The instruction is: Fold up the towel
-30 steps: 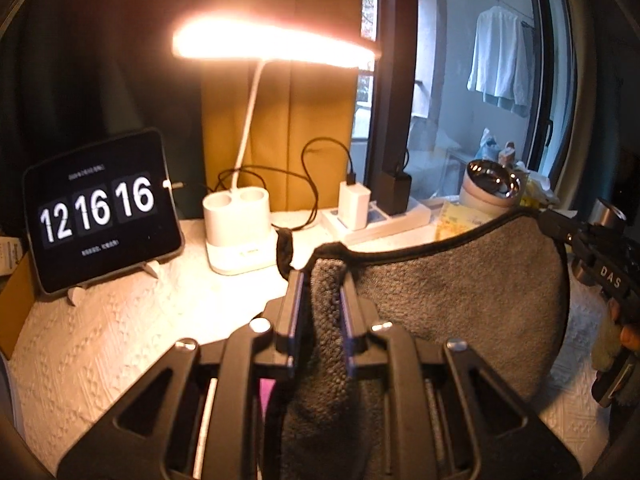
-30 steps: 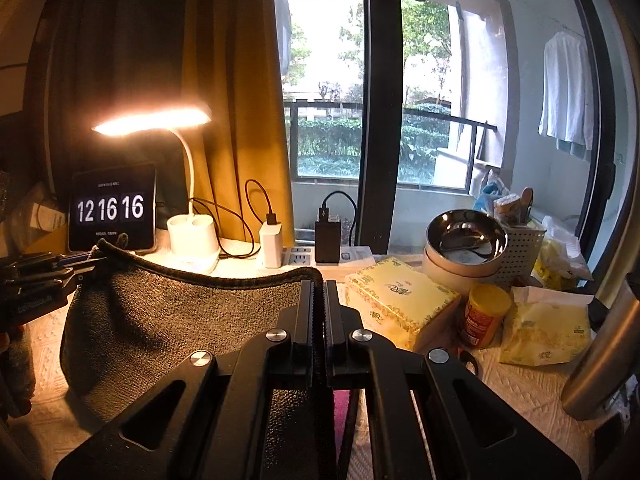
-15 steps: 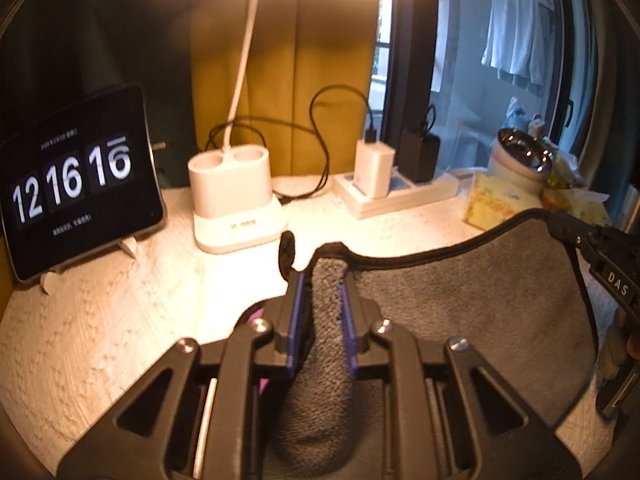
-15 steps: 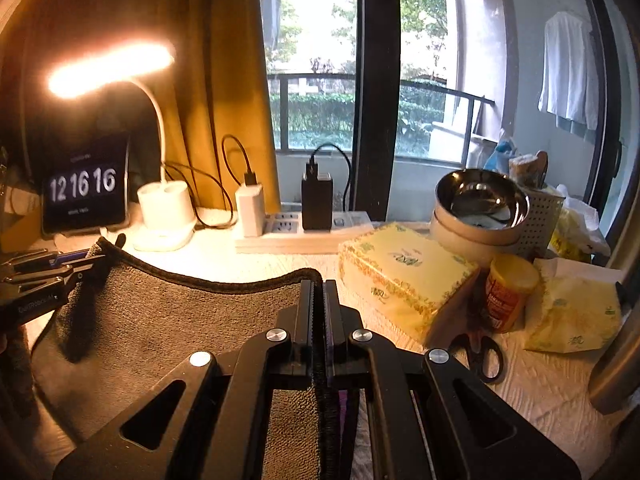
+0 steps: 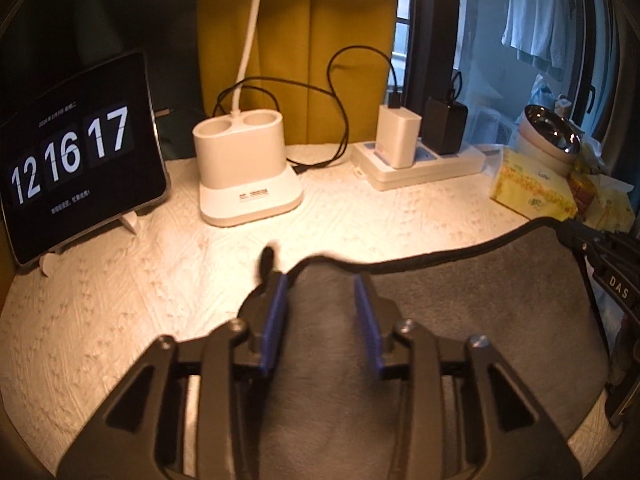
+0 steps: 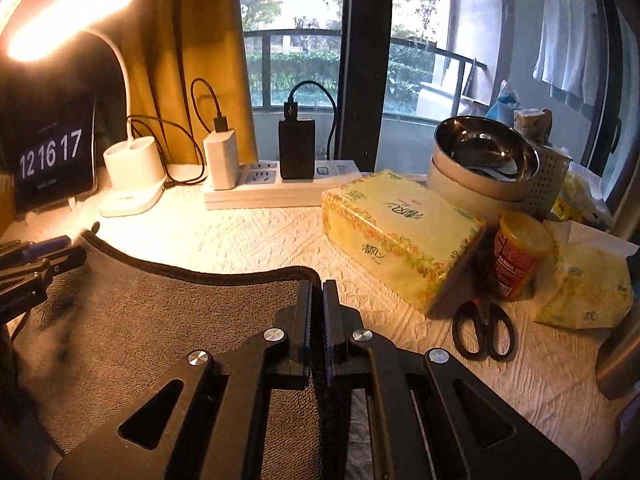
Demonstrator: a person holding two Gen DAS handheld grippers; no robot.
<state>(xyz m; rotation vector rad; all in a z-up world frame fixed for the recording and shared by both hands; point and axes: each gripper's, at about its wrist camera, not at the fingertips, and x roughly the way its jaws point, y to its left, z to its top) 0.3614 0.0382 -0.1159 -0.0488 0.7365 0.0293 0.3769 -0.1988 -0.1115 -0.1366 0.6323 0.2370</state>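
White textured cloth covers the surface point(image 5: 120, 320), where the grey towel point(image 6: 160, 320) lies along the near edge. Left claw point(image 5: 320, 312) gapes wide above the towel's corner; right claw point(image 6: 317, 312) is pinched closed on its dark hem.

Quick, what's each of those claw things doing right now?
Left gripper: open, the grey towel lying loose between its fingers.
Right gripper: shut on the towel's edge.

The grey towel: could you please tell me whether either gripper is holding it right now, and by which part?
The right gripper is shut on the grey towel at its dark-hemmed far right corner. The left gripper is open above the other corner, holding nothing.
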